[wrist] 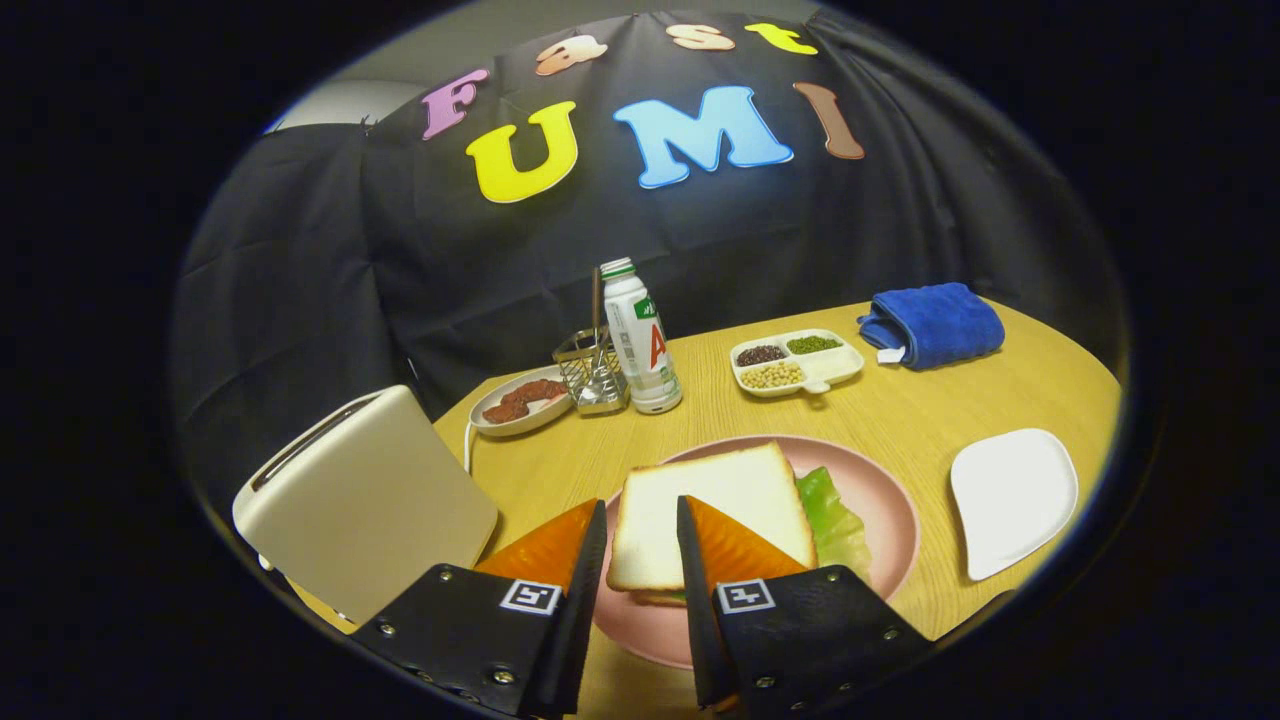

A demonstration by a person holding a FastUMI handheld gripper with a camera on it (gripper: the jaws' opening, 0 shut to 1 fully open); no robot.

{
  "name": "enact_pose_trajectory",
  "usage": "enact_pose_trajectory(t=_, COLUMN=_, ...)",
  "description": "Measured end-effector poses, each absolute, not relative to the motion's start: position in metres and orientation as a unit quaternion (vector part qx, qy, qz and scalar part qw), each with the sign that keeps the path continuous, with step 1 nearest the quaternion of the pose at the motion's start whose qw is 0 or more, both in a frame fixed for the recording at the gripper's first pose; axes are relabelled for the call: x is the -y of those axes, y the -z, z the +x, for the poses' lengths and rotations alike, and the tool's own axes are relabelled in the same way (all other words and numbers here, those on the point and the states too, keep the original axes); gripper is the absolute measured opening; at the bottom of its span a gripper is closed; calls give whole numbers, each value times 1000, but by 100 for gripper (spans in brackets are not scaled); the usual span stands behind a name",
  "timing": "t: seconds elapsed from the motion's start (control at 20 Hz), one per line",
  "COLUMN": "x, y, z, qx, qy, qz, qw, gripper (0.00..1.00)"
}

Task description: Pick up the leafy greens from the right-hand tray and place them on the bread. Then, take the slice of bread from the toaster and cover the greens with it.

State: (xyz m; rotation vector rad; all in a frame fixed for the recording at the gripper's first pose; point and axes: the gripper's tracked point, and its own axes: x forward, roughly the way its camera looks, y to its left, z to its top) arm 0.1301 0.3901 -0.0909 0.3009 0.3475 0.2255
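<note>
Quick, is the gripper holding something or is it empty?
Gripper: open and empty, its fingers apart just above the near edge of the white top bread slice on the round pink plate.

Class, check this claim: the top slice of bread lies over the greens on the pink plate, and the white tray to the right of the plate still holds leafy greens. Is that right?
Not quite. In the gripper view the white tray is bare; the leafy greens lie under the top slice of bread on the pink plate. The gripper is open, its jaws astride the slice's near edge.
</note>
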Motion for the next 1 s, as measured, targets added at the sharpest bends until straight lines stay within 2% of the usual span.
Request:
enact_pose_trajectory(t=0.5, x=-311, y=34, z=135, qx=-75, qy=-99, qz=81, qw=989, gripper=42)
enact_pose_trajectory(t=1.0, x=-152, y=-14, z=119, qx=-17, qy=-59, qz=41, qw=997, gripper=42)
